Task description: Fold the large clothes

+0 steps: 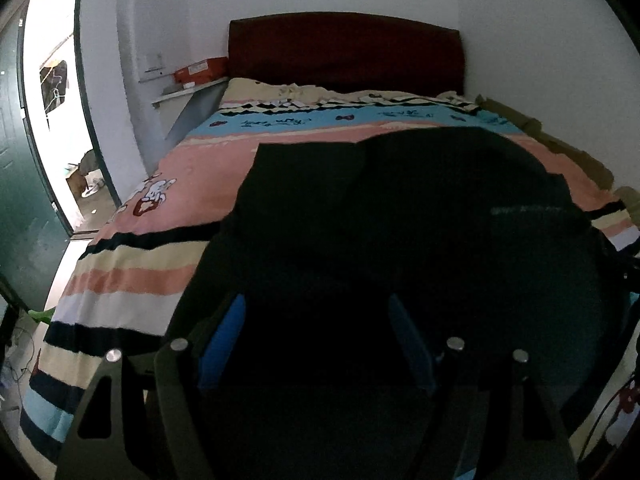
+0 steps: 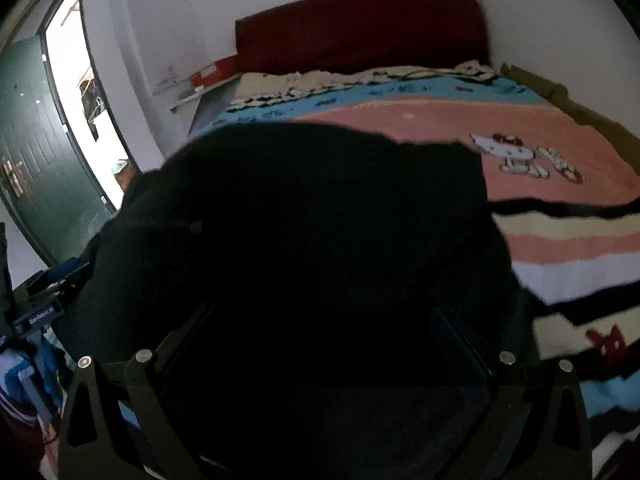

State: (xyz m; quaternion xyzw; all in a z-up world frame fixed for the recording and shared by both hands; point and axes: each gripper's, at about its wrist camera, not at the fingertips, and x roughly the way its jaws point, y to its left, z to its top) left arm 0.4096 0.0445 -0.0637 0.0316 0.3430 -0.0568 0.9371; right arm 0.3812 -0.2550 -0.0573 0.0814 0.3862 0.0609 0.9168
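Here the black garment (image 1: 400,216) lies spread on the bed (image 1: 132,272), running away from both grippers toward the headboard (image 1: 344,48). The left gripper (image 1: 316,332) and right gripper (image 2: 320,340) both hover at its near edge, jaws spread, equally close.

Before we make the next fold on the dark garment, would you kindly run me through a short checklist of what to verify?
1. Garment lies on the bed: ok, most of it rests on the blanket.
2. Left claw open: ok, the blue pads stand wide apart over dark cloth.
3. Right claw open: ok, its fingers are spread, though too dark to see the tips.
4. Either claw gripping cloth: cannot tell, the fabric under both is black on black.
5. Garment flat, edges visible: cannot tell, only its far outline shows.
6. Room to fold toward the headboard: ok, bare blanket lies beyond the garment.
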